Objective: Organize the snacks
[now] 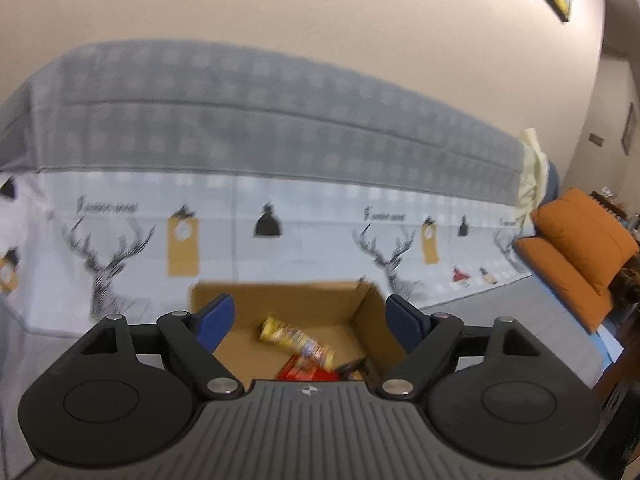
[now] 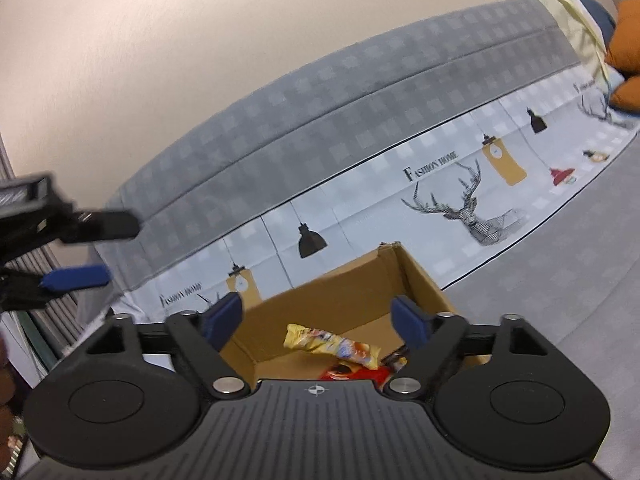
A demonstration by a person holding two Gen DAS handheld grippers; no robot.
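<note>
Beige wall and a sofa draped in a grey checked cover [image 1: 256, 120] with a deer-print panel fill the background; a cardboard box [image 1: 304, 300] stands open in front of it on a grey surface.

I read both tools as empty. The left tool [image 1: 310, 316] has its blue pads spread wide with nothing between them. The right tool [image 2: 318, 316] stands equally wide and grips nothing. Both hover just above the box opening, pointing down into it.

Status of the snacks: a yellow snack packet [image 1: 296, 338] lies tilted inside the box, resting partly on a red packet [image 1: 306, 372]. A dark wrapper [image 2: 396, 360] lies beside them, too small for me to identify. I judge at least these items to be already deposited.

Remaining work: neither view shows any loose snacks outside the box, so I cannot tell how many are left to collect. The packets lie in a loose heap, not in rows.
</note>
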